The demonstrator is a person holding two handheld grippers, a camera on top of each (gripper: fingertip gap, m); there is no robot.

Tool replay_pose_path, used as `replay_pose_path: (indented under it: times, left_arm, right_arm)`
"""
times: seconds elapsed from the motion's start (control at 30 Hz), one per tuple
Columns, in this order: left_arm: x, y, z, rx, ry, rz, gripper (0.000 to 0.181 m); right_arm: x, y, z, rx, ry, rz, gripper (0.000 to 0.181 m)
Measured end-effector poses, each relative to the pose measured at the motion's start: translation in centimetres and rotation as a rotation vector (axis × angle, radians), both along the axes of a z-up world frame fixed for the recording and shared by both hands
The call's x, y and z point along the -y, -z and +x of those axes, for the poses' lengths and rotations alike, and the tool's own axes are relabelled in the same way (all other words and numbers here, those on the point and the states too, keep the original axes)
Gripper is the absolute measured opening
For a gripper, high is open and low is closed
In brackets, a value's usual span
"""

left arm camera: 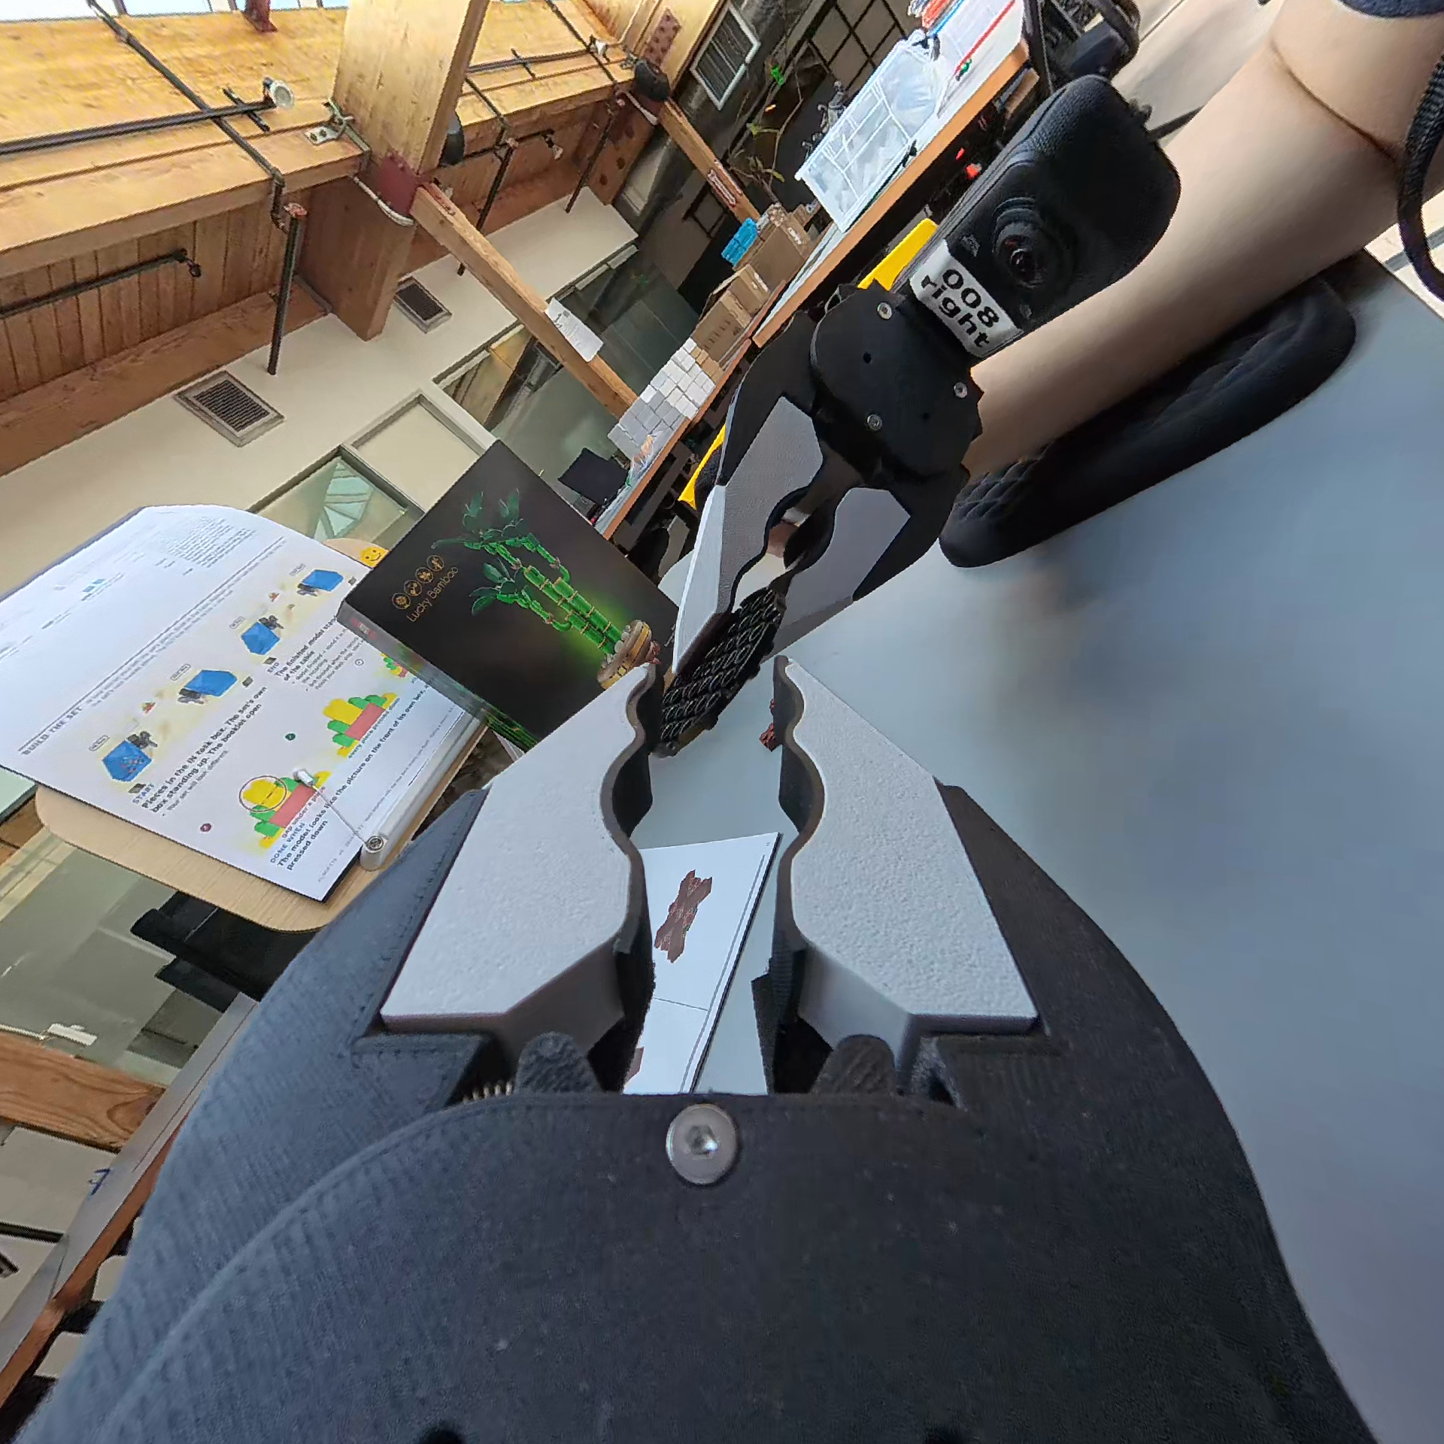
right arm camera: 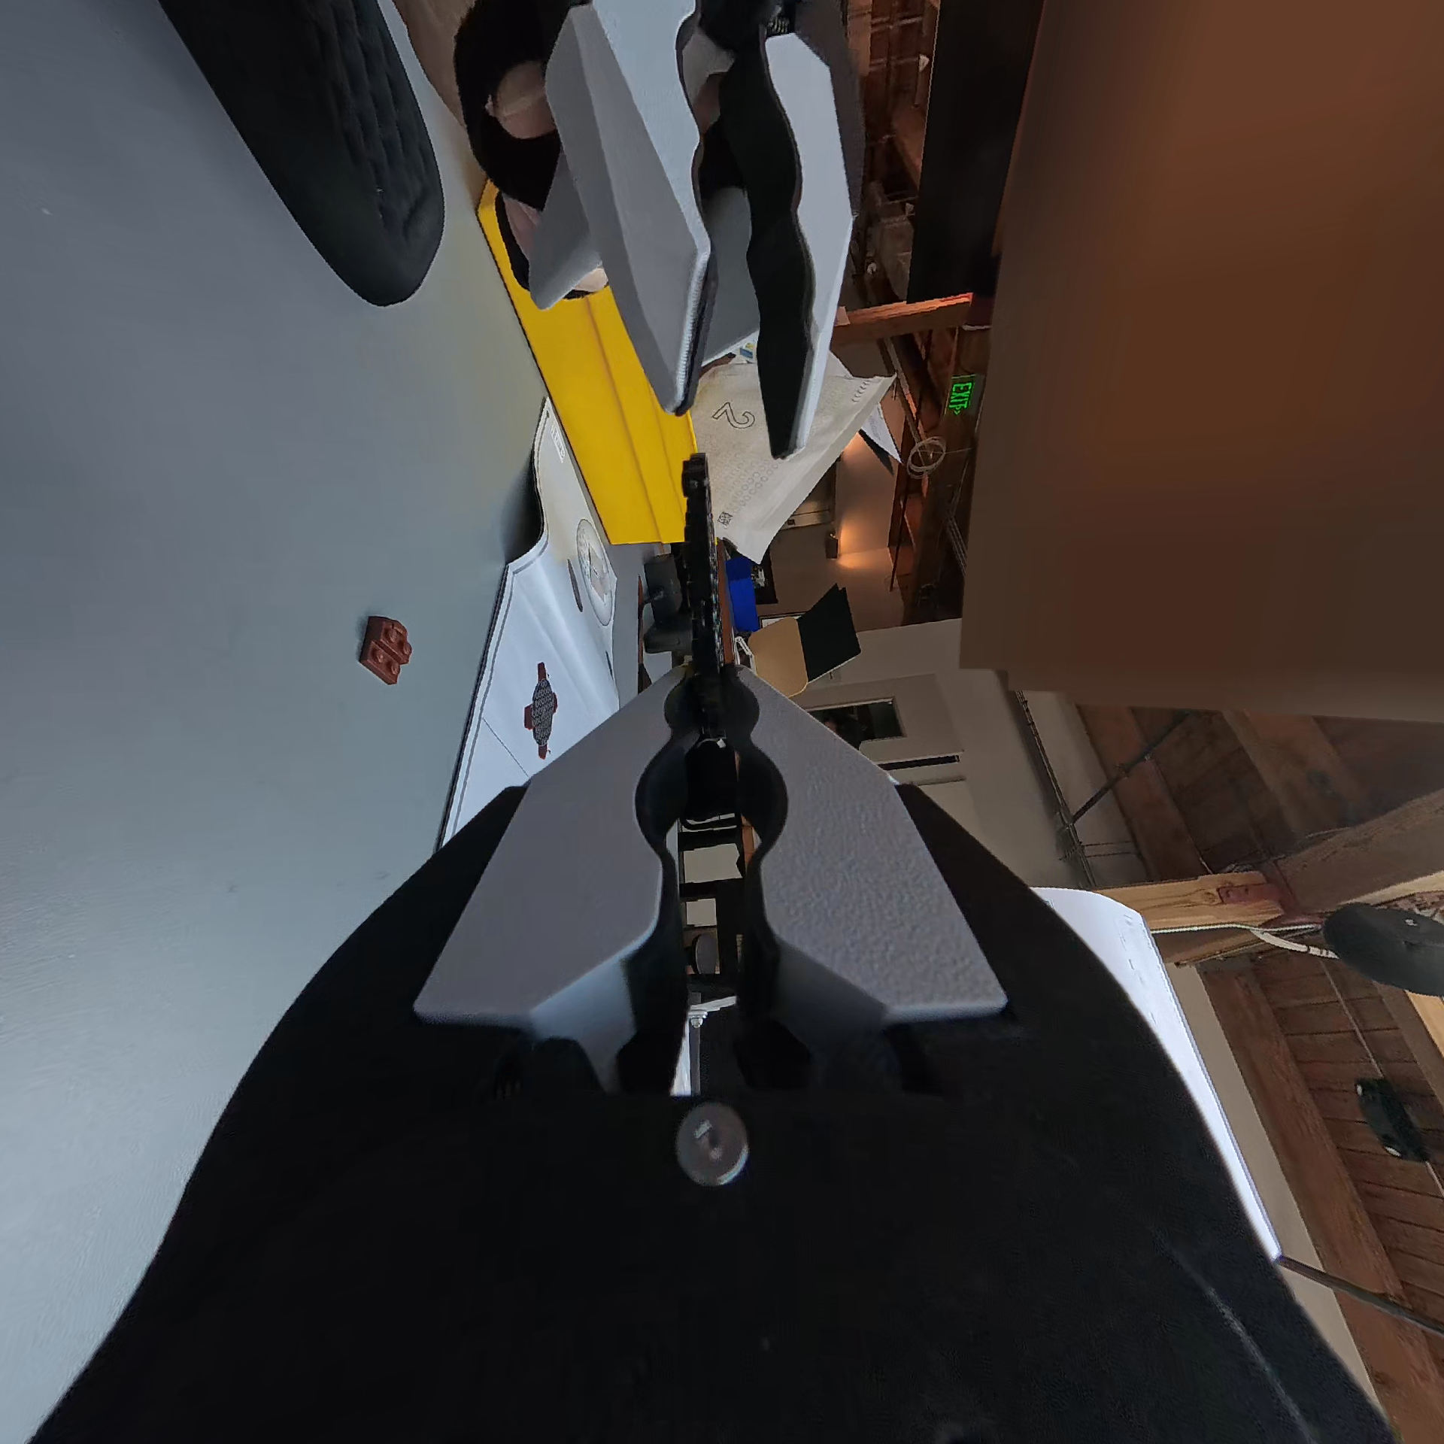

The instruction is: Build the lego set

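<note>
My right gripper (right arm camera: 707, 691) is shut on the edge of a black round studded plate (right arm camera: 698, 578) and holds it upright above the grey table. In the left wrist view that gripper (left arm camera: 742, 617) and the plate (left arm camera: 719, 664) hang just beyond my left fingertips. My left gripper (left arm camera: 715, 684) is open and empty, with the plate close to its left finger; it also shows at the top of the right wrist view (right arm camera: 730, 430). A small red-brown plate (right arm camera: 387, 648) lies on the table; it peeks out beside my left gripper's right finger (left arm camera: 772, 723).
An open instruction booklet (left arm camera: 703, 938) lies under my left gripper, also in the right wrist view (right arm camera: 539, 648). The black set box (left arm camera: 516, 617) stands behind, next to an instruction sheet (left arm camera: 195, 703) on a stand. A yellow box (right arm camera: 617, 406), a white parts bag (right arm camera: 773, 461) and a black wrist rest (right arm camera: 328, 141) lie farther off. One gripper's finger ends stand about 6 centimeters off the other's.
</note>
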State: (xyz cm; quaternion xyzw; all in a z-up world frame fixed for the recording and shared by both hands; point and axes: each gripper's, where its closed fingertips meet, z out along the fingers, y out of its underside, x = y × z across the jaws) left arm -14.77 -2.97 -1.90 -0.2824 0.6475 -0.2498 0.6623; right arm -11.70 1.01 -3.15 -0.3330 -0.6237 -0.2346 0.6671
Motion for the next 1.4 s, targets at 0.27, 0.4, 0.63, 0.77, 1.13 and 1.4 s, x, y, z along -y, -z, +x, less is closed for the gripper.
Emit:
replay_pose_path:
  times: [0.27, 0.4, 0.63, 0.77, 1.13, 1.4]
  left_arm:
    - [0.6, 1.9, 1.0, -0.078, -0.017, 0.077, 0.023]
    - [0.0, 2.9, 1.3, -0.121, -0.066, 0.151, 0.021]
    - [-0.8, 4.0, 1.8, -0.167, -0.145, 0.285, 0.005]
    - [-1.1, 2.9, 1.8, -0.120, -0.205, 0.340, 0.002]
    - [-7.5, -5.4, -1.7, 0.398, -0.106, -0.843, 0.002]
    - [-8.7, -2.5, -0.2, 0.405, 0.172, -1.528, 0.002]
  right_arm:
    - [-0.6, 1.7, -0.2, 0.068, 0.024, -0.048, 0.003]
    - [-0.7, 2.1, -0.1, 0.079, 0.026, -0.078, 0.003]
    - [-1.0, 3.0, -0.1, 0.139, 0.060, -0.077, 0.003]
    - [-1.0, 1.9, 0.0, 0.055, 0.051, -0.088, 0.009]
    - [-3.2, -1.8, 1.1, -0.826, -0.197, -1.001, 0.047]
    - [-4.4, -1.3, 0.1, -1.242, -0.479, -1.710, 0.037]
